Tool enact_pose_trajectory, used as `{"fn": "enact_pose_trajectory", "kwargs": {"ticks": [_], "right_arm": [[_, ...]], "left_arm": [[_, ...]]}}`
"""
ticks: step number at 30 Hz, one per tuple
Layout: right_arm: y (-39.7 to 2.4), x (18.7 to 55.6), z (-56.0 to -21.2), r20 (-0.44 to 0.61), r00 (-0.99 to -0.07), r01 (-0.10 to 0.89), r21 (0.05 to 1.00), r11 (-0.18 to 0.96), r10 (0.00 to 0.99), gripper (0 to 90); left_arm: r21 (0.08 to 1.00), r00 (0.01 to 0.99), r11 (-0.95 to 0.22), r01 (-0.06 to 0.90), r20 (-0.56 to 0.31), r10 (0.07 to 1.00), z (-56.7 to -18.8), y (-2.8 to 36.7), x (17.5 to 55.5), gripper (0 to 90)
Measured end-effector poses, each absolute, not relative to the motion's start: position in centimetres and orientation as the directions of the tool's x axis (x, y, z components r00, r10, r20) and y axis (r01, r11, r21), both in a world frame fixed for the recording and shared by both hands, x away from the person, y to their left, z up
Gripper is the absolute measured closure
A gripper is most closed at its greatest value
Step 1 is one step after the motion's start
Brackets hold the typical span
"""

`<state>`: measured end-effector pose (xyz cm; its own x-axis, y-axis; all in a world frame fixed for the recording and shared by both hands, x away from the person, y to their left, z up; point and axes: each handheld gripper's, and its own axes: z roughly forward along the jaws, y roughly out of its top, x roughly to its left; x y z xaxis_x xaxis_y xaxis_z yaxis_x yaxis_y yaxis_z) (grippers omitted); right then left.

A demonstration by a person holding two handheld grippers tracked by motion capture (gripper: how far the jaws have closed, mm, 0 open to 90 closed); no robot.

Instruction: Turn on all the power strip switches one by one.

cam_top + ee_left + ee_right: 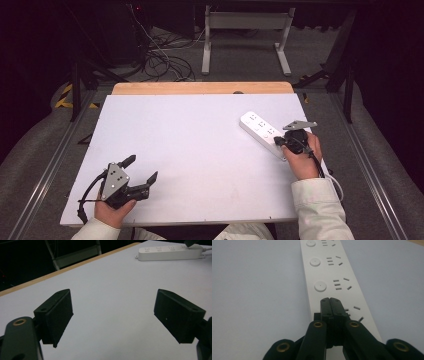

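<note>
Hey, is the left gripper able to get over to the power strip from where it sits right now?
Probably yes. The left gripper, jaws open, sits at the near left of the table, with only bare surface between it and the power strip. The right gripper already sits on the strip's near end, so the far end looks freer.

A white power strip (261, 132) lies right of centre on the white table (190, 150); cables (160, 57) tangle at upper left.
</note>
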<state>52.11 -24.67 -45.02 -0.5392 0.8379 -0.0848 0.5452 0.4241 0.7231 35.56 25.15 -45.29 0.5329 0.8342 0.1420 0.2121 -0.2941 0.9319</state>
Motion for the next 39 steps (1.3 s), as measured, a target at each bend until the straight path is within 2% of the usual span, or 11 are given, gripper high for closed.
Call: {"fn": "enact_pose_trajectory", "kwargs": {"ticks": [39], "right_arm": [[-24.34,52.24,-45.67,-0.086,-0.538,0.55,0.718,0.427,0.838,90.0]], "left_arm": [[0.932,0.532,-0.293,0.212,0.141,0.835,-45.19,25.18,35.44,15.8]]}}
